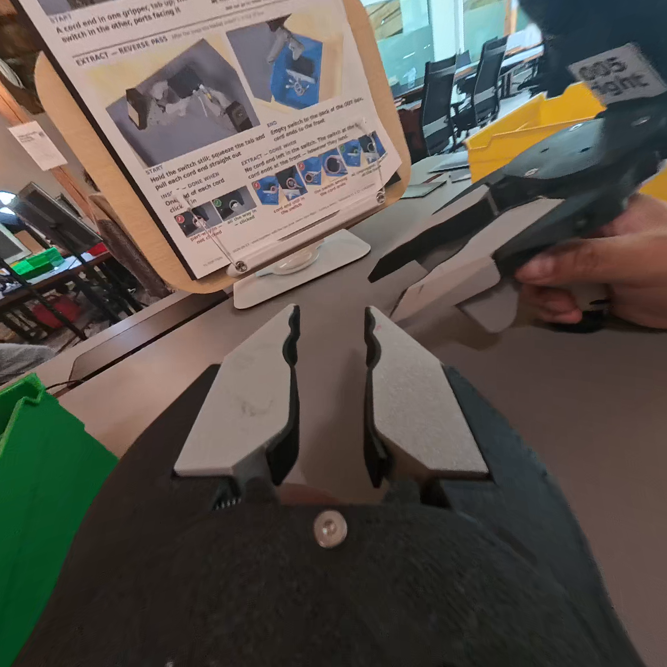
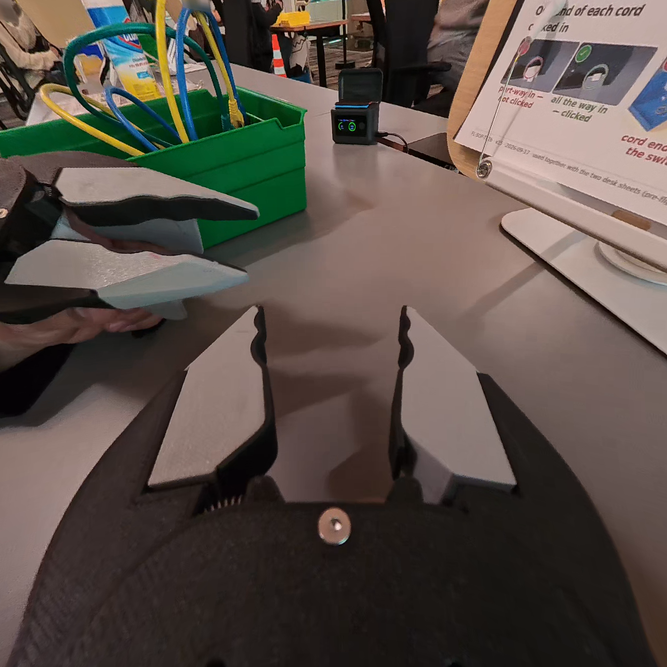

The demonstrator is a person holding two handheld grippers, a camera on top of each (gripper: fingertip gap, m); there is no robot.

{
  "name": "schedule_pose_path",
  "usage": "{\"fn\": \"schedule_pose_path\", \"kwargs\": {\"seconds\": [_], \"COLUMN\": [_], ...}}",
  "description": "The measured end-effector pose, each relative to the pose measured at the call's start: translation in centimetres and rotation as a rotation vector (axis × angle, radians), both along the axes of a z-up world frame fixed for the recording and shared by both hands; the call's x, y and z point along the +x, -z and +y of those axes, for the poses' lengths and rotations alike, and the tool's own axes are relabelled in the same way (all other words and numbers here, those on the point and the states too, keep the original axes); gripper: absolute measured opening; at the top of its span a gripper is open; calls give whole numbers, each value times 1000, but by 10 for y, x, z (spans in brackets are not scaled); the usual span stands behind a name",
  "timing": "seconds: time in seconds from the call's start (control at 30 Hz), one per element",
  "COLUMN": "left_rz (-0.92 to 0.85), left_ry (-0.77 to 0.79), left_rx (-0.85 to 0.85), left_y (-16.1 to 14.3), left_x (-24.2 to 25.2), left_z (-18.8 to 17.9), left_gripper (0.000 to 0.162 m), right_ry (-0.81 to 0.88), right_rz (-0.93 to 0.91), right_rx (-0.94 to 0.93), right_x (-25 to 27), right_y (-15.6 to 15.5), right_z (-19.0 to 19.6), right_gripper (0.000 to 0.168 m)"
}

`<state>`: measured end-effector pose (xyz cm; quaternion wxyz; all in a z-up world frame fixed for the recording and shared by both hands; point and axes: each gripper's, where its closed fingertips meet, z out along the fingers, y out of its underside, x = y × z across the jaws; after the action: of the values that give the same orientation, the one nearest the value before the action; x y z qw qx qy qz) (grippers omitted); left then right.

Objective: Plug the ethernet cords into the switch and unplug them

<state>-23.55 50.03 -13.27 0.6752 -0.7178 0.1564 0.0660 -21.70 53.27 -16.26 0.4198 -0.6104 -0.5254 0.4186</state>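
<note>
Several ethernet cords (image 2: 180,90), yellow, blue and green, stand looped in a green bin (image 2: 234,162) at the back left of the grey table in the right wrist view. No switch shows in either view. My left gripper (image 1: 331,314) is open and empty above the bare table. It also shows in the right wrist view (image 2: 251,245), just in front of the green bin. My right gripper (image 2: 331,314) is open wide and empty. It also shows in the left wrist view (image 1: 384,296), held by a hand (image 1: 595,274) and pointing left.
An instruction sheet on a tilted board (image 1: 234,144) with a white base (image 2: 559,252) stands at the far side. A small black device with a lit screen (image 2: 352,122) sits beyond the bin. A yellow bin (image 1: 523,133) is at the back right. The green bin's corner (image 1: 36,469) is beside my left gripper.
</note>
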Motion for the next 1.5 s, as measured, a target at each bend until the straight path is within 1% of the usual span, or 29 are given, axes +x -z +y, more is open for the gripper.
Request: {"fn": "schedule_pose_path", "kwargs": {"seconds": [0.07, 0.17, 0.27, 0.37, 0.43, 0.6, 0.63, 0.73, 0.83, 0.93, 1.0, 1.17, 1.33, 1.37, 1.47, 1.5], "left_rz": [16, 34, 55, 30, -2, -132, -153, -185, -153, -80, -57, -120, -121, -128, -159, -173], "left_ry": [-15, -2, -22, -64, -85, -162, -156, -108, -109, -98, -104, -96, -113, -106, -108, -111], "left_rx": [-14, -1, 39, 101, 111, 87, 74, 41, -23, -31, -44, -65, -54, -41, -31, -41], "left_y": [3, 2, -2, -11, -13, -13, -12, -9, -1, 2, 4, 5, 4, 2, 1, 2], "left_x": [-3, -2, -9, -18, -24, -41, -41, -33, -25, -15, -13, -19, -25, -25, -29, -30], "left_z": [1, 0, -3, -8, -9, -6, -5, -3, 0, 2, 2, 3, 1, -1, -1, 0], "left_gripper": [34, 28, 25, 21, 21, 29, 32, 33, 37, 37, 37, 39, 40, 38, 35, 36], "right_ry": [0, 13, 52, 77, 79, 88, 90, 78, 36, 6, 8, 26, 82, 94, 87, 67], "right_rz": [9, 30, 12, 11, 14, 48, 56, 80, 37, -43, -52, -22, -25, -24, -24, -36], "right_rx": [-9, -48, -80, -79, -59, 16, 21, 3, -23, -13, -7, -19, -20, -26, -61, -77], "right_x": [0, -2, -4, -6, -6, 4, 6, 9, 5, -1, 0, 6, 5, 5, 6, 5], "right_y": [-1, -3, 0, 1, 0, -7, -8, -11, -5, 7, 8, 3, 4, 4, 6, 8], "right_z": [0, 3, 12, 18, 17, 11, 10, 7, 1, -5, -7, -5, 7, 9, 10, 8], "right_gripper": [71, 70, 71, 70, 70, 69, 69, 69, 71, 72, 72, 69, 69, 68, 45, 43]}}
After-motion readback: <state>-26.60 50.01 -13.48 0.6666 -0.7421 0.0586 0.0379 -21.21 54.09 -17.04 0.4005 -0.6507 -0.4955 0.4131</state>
